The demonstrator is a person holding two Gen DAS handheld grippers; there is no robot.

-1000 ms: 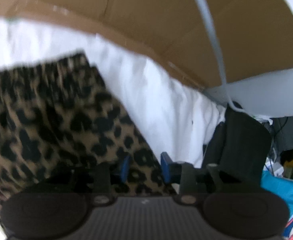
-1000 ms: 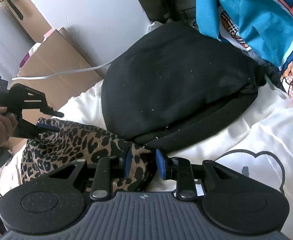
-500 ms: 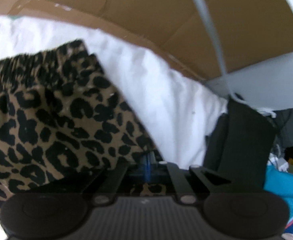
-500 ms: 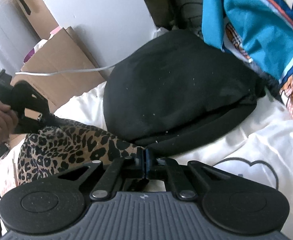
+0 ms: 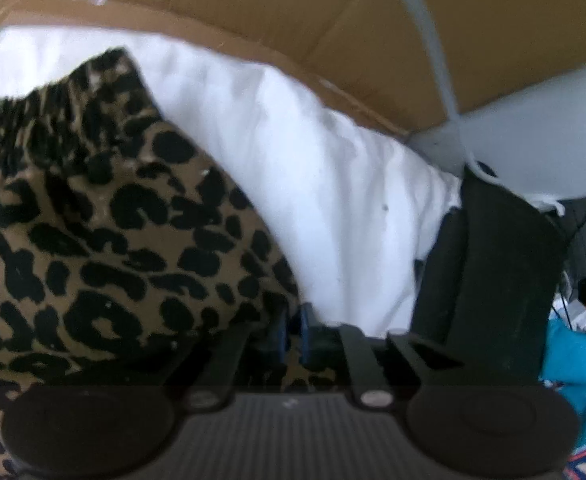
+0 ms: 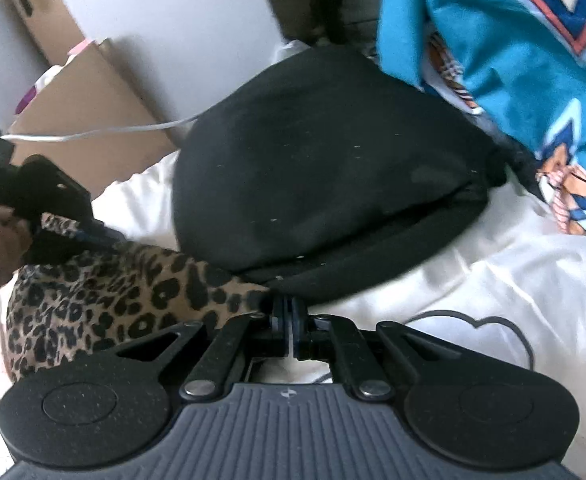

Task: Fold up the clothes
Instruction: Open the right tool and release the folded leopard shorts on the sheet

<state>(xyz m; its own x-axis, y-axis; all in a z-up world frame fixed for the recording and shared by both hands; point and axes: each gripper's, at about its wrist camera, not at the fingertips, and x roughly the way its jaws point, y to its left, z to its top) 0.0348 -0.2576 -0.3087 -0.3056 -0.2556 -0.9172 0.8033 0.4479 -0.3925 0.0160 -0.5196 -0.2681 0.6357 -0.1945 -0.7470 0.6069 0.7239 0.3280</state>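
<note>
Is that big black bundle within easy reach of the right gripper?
Probably yes: the black bundle lies just beyond the right gripper, nothing between them, but it is shut on the leopard-print garment.

Both fisheye views are bright and evenly lit, probably by daylight. The white bedding (image 5: 333, 184) is blown out almost to glare in the left wrist view, and shadows are soft. Both pictures are smeared by motion blur and bend strongly toward dark rounded corners.
</note>
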